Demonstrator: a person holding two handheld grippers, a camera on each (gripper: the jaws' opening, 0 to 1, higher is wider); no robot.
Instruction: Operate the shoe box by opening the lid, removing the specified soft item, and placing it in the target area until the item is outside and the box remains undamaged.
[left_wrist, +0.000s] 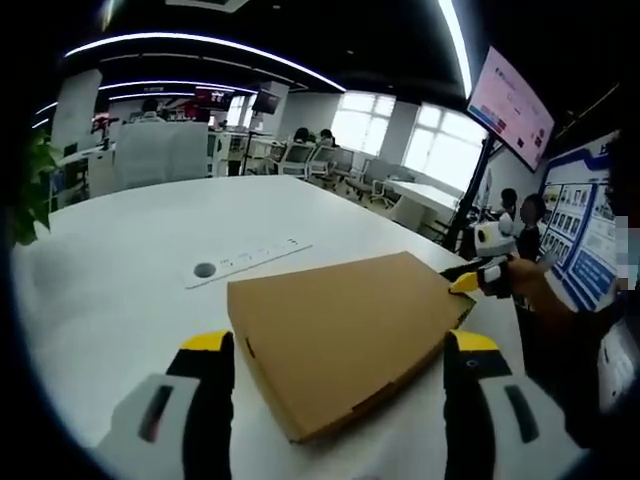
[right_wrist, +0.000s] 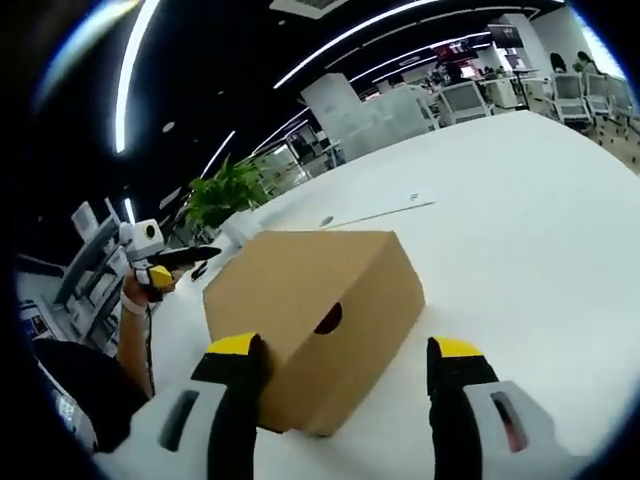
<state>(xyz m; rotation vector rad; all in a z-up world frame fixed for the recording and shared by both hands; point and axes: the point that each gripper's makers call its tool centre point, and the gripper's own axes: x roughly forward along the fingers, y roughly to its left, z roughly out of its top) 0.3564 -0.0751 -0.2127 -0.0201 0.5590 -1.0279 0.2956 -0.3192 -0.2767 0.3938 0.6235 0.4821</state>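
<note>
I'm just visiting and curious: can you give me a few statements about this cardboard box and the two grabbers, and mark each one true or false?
1. The shoe box has its lid closed. True.
2. The box stands on a white table. True.
3. The right gripper is clamped shut on the box. False: its jaws stand wide apart, with the box's end between them.
4. A soft item lies on the table beside the box. False: none is out; only a flat strip with a round hole lies there.
5. The box end has a round finger hole. True.
</note>
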